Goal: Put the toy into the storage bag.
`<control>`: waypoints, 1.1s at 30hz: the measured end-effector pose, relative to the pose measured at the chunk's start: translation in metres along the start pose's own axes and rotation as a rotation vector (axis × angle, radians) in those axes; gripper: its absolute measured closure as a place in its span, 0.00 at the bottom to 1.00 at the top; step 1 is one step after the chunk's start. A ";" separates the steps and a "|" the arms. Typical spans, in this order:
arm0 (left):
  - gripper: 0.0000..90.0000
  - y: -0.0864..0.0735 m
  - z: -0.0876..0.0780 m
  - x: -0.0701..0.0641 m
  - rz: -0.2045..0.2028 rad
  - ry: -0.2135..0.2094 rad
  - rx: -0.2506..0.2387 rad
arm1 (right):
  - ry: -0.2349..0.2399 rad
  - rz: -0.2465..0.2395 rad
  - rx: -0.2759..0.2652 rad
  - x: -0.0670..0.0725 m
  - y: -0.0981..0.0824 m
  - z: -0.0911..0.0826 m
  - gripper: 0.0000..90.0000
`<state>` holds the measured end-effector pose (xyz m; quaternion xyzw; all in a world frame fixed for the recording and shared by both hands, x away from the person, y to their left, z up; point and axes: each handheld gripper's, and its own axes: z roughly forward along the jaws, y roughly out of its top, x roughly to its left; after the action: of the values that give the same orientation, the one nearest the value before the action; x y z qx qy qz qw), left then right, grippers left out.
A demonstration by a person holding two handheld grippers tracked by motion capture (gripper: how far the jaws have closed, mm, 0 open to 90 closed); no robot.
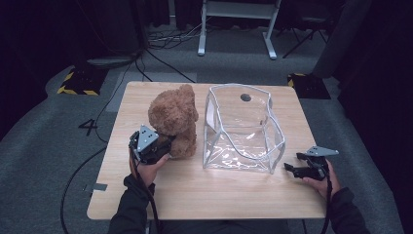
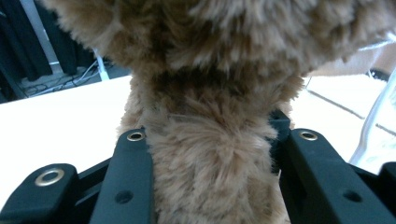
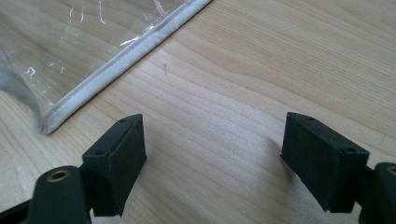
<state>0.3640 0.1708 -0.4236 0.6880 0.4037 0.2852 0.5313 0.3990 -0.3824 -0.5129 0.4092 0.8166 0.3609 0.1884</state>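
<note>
A brown teddy bear (image 1: 174, 117) stands upright on the wooden table (image 1: 204, 190), left of a clear plastic bag (image 1: 242, 127) with grey piping whose mouth faces up. My left gripper (image 1: 165, 145) is shut on the bear's lower body. In the left gripper view both black jaws press into the fur of the teddy bear (image 2: 212, 154) on either side. My right gripper (image 1: 293, 162) sits low over the table just right of the bag's near corner. Its jaws stand wide apart with bare wood between them, and the right gripper (image 3: 212, 163) has the bag's piped edge (image 3: 121, 53) up to its left.
The table ends close behind the bag and the bear. Beyond it lie grey floor, cables (image 1: 160, 58), a white desk frame (image 1: 237, 24) and yellow-black marked blocks (image 1: 80, 80). Bare wood runs along the table's near side between my two hands.
</note>
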 end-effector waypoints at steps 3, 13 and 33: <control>0.67 0.009 -0.003 0.001 -0.007 0.001 -0.019 | 0.000 0.001 0.000 0.000 0.000 0.000 0.24; 0.67 0.045 -0.010 0.000 0.003 0.005 -0.083 | 0.000 -0.001 0.000 0.000 0.000 0.000 0.24; 0.68 0.126 -0.014 -0.026 0.063 -0.012 -0.167 | 0.000 0.000 0.000 0.000 0.000 0.000 0.24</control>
<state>0.3710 0.1421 -0.2981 0.6551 0.3536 0.3303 0.5802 0.3990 -0.3824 -0.5129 0.4092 0.8166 0.3609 0.1883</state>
